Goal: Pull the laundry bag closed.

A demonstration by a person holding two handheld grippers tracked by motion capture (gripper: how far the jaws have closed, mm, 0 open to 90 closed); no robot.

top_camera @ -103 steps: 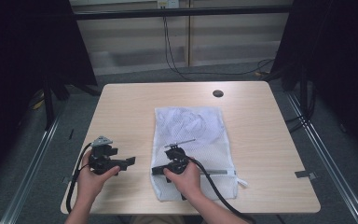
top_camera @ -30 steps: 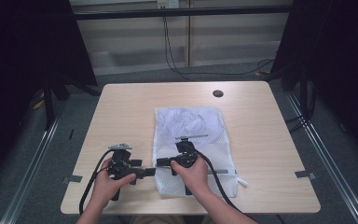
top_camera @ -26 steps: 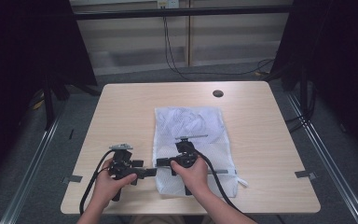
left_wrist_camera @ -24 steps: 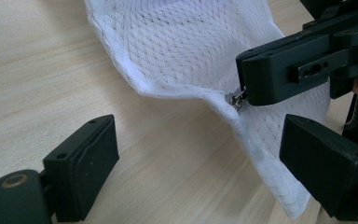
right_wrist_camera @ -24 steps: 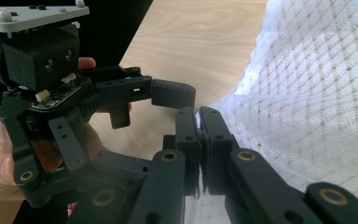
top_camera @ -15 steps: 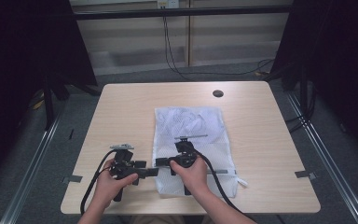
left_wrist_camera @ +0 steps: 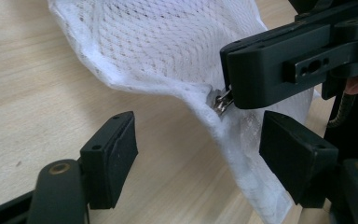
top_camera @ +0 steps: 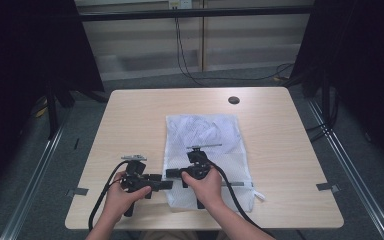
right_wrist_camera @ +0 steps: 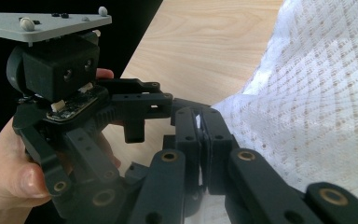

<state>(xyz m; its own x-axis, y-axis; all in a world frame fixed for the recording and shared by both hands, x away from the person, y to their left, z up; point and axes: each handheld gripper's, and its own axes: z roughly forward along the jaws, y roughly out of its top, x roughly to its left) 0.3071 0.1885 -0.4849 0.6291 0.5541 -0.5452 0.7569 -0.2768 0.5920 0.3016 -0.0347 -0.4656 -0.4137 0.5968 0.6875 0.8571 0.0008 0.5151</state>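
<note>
A white mesh laundry bag (top_camera: 205,132) lies flat in the middle of the wooden table (top_camera: 130,120). My right gripper (top_camera: 170,173) points left at the bag's near left edge and is shut on the metal zipper pull (left_wrist_camera: 221,102), lifting the mesh (left_wrist_camera: 168,42) slightly. In the right gripper view its jaws (right_wrist_camera: 200,133) are pressed together against the bag (right_wrist_camera: 317,102). My left gripper (top_camera: 167,185) points right, just in front of the right gripper (left_wrist_camera: 279,65). It stands open (left_wrist_camera: 200,158), one jaw on each side of the raised bag edge below the pull.
A dark round grommet (top_camera: 233,100) sits near the table's far edge. Black cables trail from both grippers toward the front edge. The left gripper (right_wrist_camera: 56,70) and its hand are very close to my right jaws.
Since 3.4 s ago the left gripper has moved right to the bag's edge, and the right gripper has turned to point left at it. Over the last second nothing visibly moved.
</note>
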